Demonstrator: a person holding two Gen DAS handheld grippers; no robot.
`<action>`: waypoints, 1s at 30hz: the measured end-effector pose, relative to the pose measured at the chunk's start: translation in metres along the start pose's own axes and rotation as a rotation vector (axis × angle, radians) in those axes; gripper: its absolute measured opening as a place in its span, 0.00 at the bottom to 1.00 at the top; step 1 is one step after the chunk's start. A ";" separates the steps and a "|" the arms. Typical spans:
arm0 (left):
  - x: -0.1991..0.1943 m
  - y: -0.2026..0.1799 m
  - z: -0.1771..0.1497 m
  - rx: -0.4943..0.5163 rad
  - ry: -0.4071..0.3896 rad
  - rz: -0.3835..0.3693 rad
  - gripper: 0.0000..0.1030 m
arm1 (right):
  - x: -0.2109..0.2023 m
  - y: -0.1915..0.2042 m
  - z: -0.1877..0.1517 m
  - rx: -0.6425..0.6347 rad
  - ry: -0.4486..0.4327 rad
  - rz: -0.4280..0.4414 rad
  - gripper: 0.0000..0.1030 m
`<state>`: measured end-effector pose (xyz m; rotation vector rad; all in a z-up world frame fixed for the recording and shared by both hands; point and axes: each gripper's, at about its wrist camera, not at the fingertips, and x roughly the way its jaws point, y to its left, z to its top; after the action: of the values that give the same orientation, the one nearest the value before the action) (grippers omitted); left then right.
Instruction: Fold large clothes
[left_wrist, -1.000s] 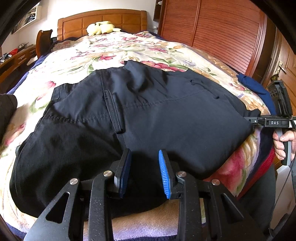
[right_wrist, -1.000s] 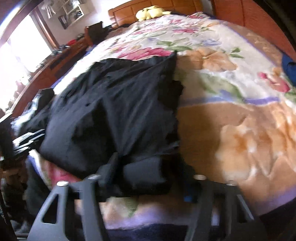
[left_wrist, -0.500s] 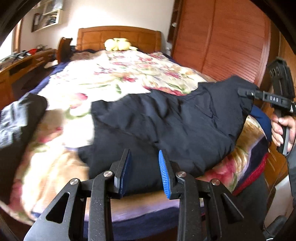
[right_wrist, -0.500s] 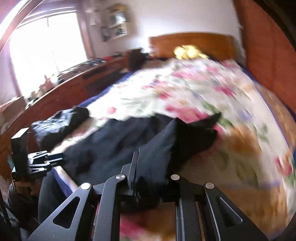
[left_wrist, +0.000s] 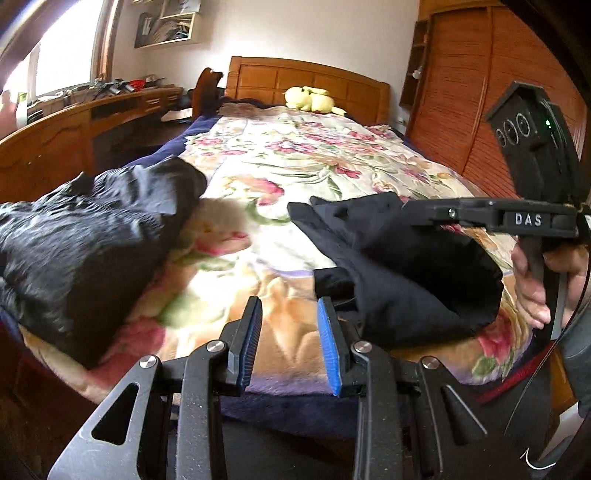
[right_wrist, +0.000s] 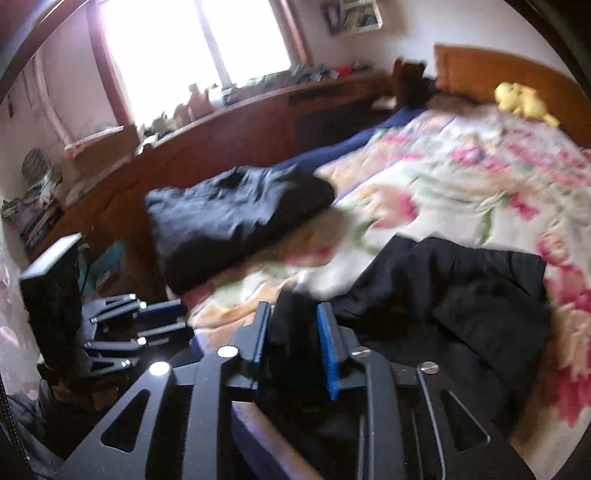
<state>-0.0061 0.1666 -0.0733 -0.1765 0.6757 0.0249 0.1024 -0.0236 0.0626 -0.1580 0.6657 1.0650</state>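
Floral bed: folded pile left of my empty, part-spread left claw — right claw, jaws opening, carries dark trousers, unfinished.

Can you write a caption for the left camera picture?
Right gripper lifts dark trousers off the flowery bed.

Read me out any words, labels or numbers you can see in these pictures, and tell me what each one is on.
"DAS": white letters on the black body of the right tongs, seen from the left wrist camera.
Framed pictures on the wall shelf: too small to read.
Items on the wooden desk under the window: blurred, nothing readable.
No text shows on the dark garment or the floral blanket.
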 end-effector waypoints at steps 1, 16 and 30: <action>0.000 0.001 0.000 0.002 0.001 0.001 0.31 | 0.002 0.003 0.001 -0.005 0.002 0.018 0.35; -0.002 -0.029 0.014 0.068 -0.028 -0.052 0.31 | -0.081 -0.045 -0.083 0.041 0.022 -0.281 0.34; 0.016 -0.036 -0.006 0.089 0.067 -0.085 0.31 | -0.050 -0.033 -0.115 0.024 0.090 -0.215 0.29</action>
<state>0.0057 0.1297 -0.0822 -0.1205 0.7343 -0.0924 0.0656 -0.1276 -0.0068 -0.2523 0.7253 0.8463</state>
